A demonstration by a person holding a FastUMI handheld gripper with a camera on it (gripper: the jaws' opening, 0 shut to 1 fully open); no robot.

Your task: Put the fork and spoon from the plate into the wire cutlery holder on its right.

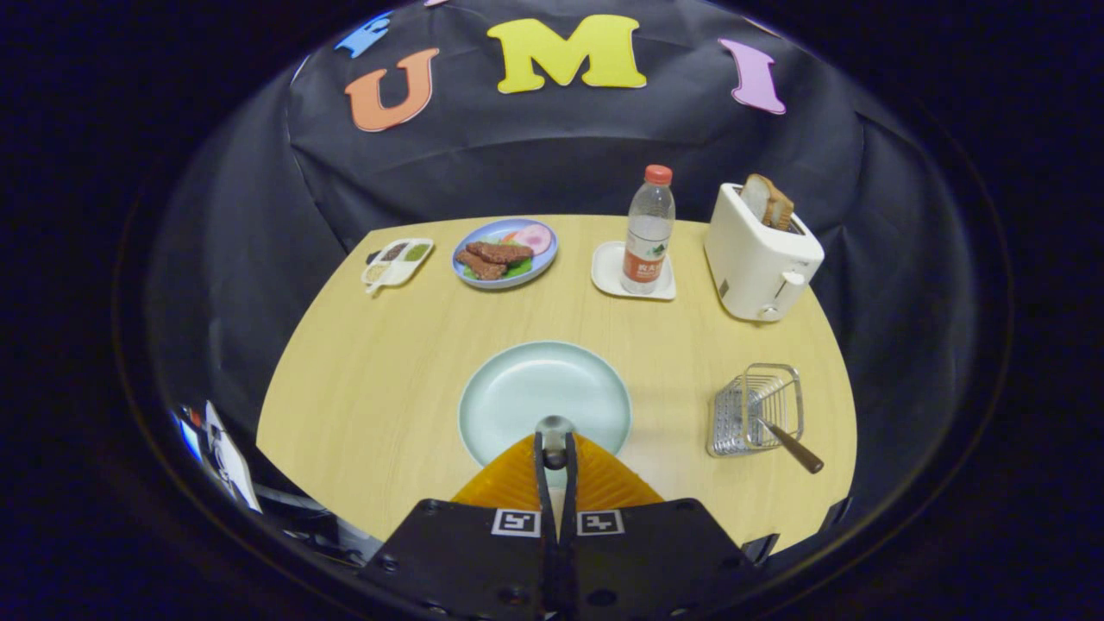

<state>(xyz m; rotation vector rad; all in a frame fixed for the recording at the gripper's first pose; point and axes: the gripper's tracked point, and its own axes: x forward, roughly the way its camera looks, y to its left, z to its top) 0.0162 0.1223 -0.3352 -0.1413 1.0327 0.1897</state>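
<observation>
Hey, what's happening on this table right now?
A hand-held gripper is closed on a spoon, its bowl poking out just ahead of the fingertips over the near rim of the pale plate. One utensil already leans in the wire cutlery holder to the plate's right, handle sticking out. The spoon still has to go there.

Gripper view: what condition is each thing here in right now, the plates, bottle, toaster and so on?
gripper: shut on a spoon, bowl over the pale plate
pale plate: otherwise bare
wire cutlery holder: one brown-handled utensil inside, leaning out
water bottle: upright, capped
toaster: bread sticking up
blue plate: holding food
</observation>
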